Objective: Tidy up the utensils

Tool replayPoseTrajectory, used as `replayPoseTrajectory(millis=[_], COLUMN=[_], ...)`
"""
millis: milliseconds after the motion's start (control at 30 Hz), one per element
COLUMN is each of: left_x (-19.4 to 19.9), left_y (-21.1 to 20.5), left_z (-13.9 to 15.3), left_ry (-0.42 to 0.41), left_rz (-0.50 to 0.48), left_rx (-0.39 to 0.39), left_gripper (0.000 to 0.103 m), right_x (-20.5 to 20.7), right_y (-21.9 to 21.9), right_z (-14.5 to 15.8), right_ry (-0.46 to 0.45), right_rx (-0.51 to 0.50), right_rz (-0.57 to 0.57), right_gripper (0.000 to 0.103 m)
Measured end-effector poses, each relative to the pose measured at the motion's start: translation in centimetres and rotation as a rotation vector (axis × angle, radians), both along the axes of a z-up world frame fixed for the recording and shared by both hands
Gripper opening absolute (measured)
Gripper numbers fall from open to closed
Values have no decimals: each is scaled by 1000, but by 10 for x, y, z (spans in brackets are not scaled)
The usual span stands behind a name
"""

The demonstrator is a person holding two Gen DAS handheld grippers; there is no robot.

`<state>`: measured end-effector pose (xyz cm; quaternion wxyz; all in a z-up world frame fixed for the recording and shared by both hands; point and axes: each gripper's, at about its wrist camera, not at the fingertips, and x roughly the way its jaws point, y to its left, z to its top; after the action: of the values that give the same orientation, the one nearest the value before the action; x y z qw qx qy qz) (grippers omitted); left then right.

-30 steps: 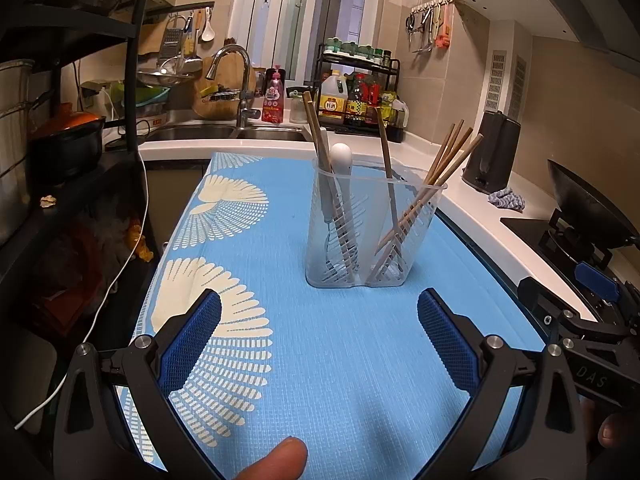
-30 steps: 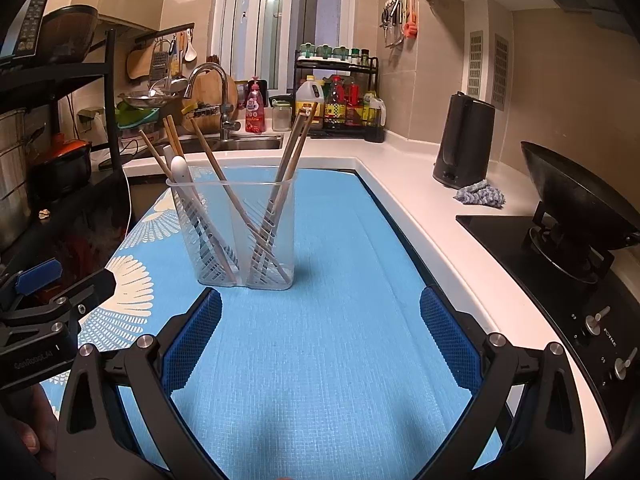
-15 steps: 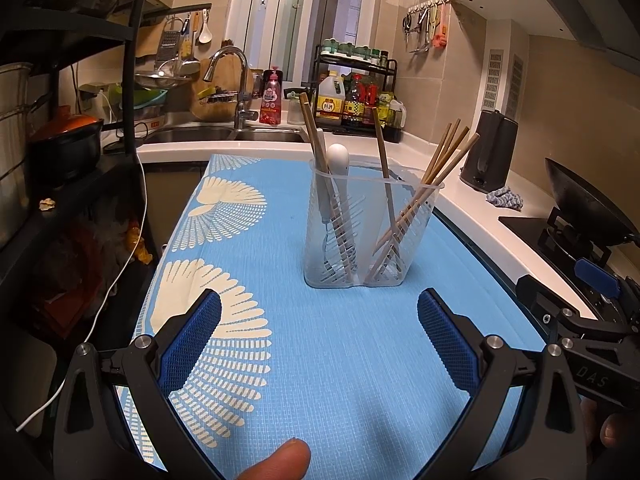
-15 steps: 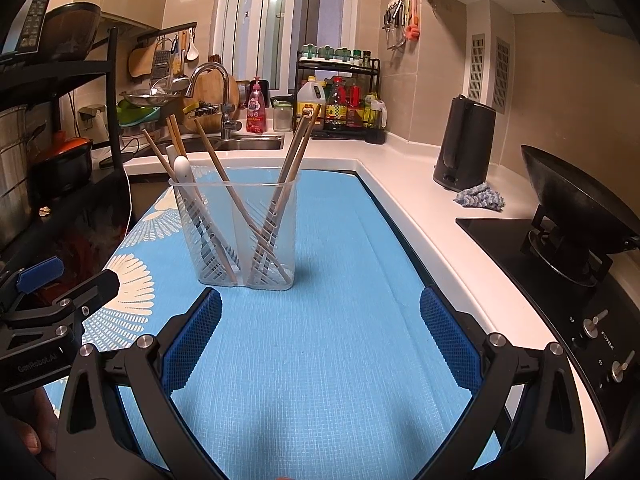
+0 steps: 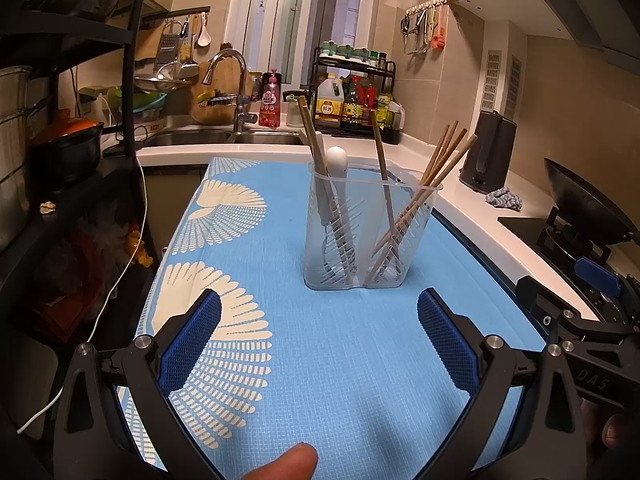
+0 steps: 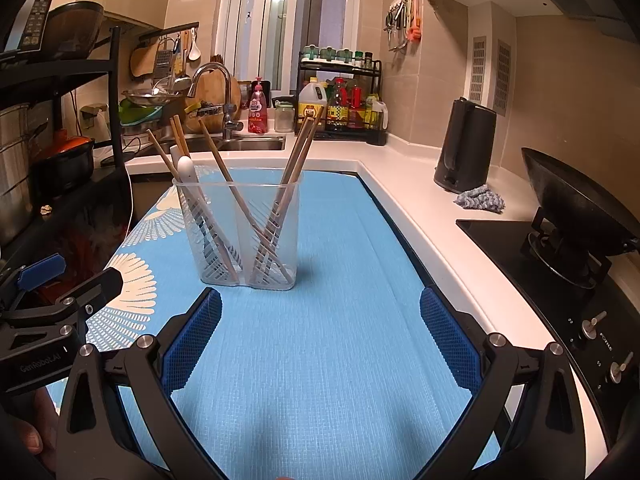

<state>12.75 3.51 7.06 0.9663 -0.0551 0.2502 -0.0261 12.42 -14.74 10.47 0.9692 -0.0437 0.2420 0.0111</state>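
- I had the left gripper (image 5: 319,322) spread wide and empty, hovering low over the blue mat (image 5: 340,380) with the clear utensil holder (image 5: 368,236) ahead of it and well apart from the pads.
- The right gripper (image 6: 320,320) was likewise wide open with nothing between its pads, aimed at the same holder (image 6: 244,232) from the other side; I judged both were backed off because nothing loose lay on the mat.
- The wooden chopsticks (image 5: 432,184) leaned outward in the right compartment, with more sticks and a white-handled utensil (image 5: 336,184) in the left one, all standing handle-up and resting against the rim, which I took as sorted.
- One chopstick (image 6: 228,200) slanted across near the divider; I could not tell which compartment its tip sat in.
- The holder stood upright on the mat, roughly in its middle.
- The mat, blue with white fan patterns, covered a counter edged in white.
- Beyond it were a sink with a tall faucet (image 5: 232,88), a rack of bottles (image 5: 352,96), a dark kettle (image 6: 464,148) and a wok (image 6: 576,196) on the stove.
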Motion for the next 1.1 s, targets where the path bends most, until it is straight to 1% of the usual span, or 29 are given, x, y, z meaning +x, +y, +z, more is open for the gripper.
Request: replayPoseTrajectory(millis=[1100], left_x=[-4], left_y=[0], left_z=[3], left_ry=[-20], left_rz=[0], left_rx=[11], left_gripper=[95], right_x=[-6], right_y=[10], right_z=[-1], right_ry=[-3], right_rx=[-6], right_rz=[9], right_gripper=[98])
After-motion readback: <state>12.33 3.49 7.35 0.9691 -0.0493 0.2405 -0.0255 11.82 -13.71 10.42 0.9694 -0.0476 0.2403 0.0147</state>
